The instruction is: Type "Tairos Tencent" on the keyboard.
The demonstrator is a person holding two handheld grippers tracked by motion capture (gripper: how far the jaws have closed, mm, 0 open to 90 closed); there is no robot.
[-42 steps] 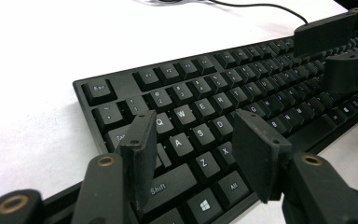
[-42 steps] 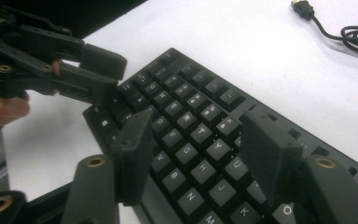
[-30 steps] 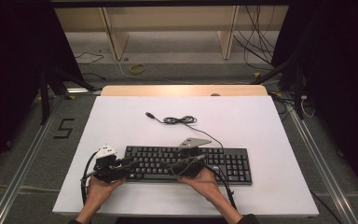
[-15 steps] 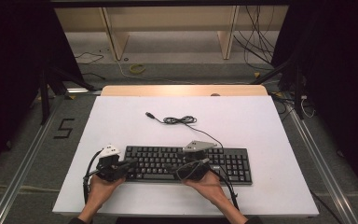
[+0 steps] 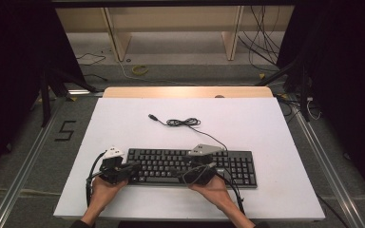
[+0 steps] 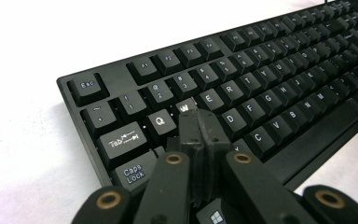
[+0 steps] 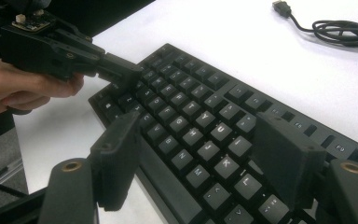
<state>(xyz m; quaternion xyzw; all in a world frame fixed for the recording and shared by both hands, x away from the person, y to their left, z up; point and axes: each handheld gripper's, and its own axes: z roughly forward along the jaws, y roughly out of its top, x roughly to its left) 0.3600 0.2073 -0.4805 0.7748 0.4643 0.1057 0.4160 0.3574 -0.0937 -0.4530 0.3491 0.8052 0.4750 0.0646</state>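
Keyboard lies black and flat across the lower middle of the high view, on the white desk, its cable coiled loose just above it toward the frame's centre. Both hands come in from the bottom edge. At lower left, the left claw has its jaws pressed together with nothing between them, the joined tip poised over the W key area like a single finger. Lower centre, the right claw stands wide, its two pads spread above the letter rows without gripping anything. My reading is that key pressing is the step in hand, left side first. The next move calls for a short, straight dip onto one key without catching its neighbours
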